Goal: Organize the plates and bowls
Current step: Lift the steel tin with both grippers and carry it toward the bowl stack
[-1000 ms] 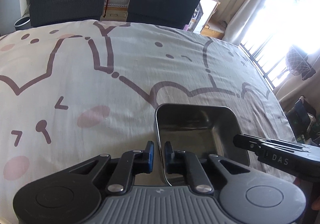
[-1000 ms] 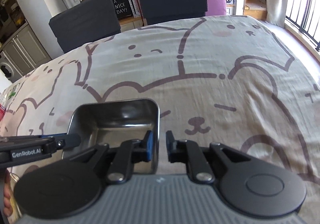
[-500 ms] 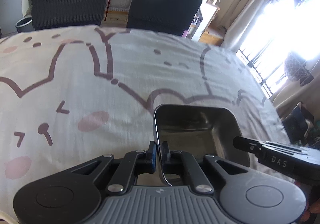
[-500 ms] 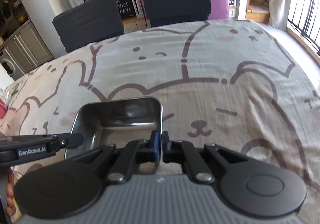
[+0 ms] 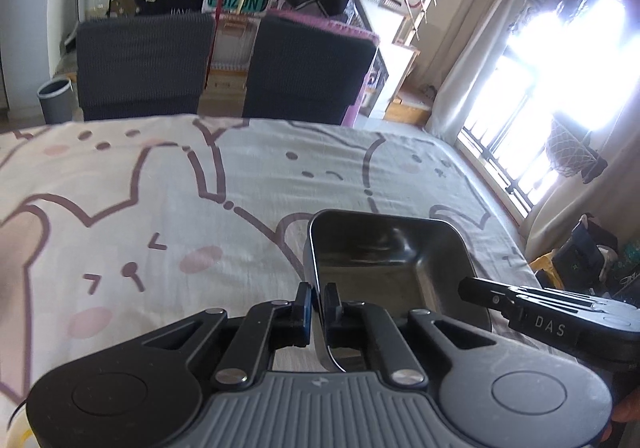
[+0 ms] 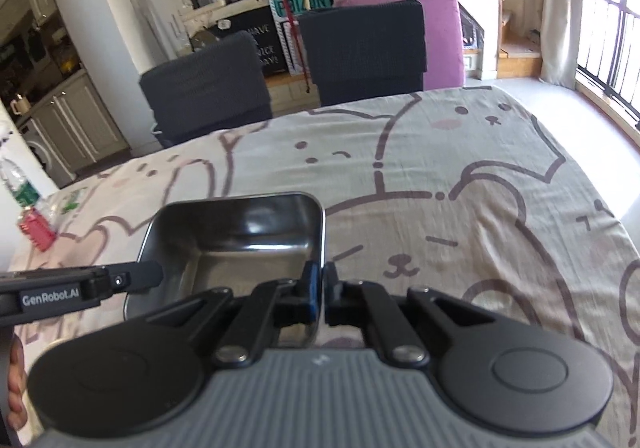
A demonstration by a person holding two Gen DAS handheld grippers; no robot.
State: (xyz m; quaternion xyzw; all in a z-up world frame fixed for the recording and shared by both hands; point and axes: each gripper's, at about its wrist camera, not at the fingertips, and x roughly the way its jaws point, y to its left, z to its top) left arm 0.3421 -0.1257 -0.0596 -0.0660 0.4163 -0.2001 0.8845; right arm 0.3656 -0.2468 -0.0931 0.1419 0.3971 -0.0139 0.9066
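Both clamped on rectangular stainless-steel dish (image 5: 390, 268): left hand-held gripper (image 5: 317, 298) at 9 o'clock wall, right hand-held gripper (image 6: 320, 280) at 3 o'clock. Above cartoon-print bench (image 5: 160, 208). Raise evenly, keeping dish level.

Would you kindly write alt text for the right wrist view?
The right gripper pinches the right rim of a rectangular steel tray above a cartoon-print tablecloth, while the left gripper meets the tray's left side. Two dark chairs stand behind the table.

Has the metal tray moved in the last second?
Yes. The metal tray, clamped by both hand-held grippers, has risen off the tablecloth; the chairs show more.
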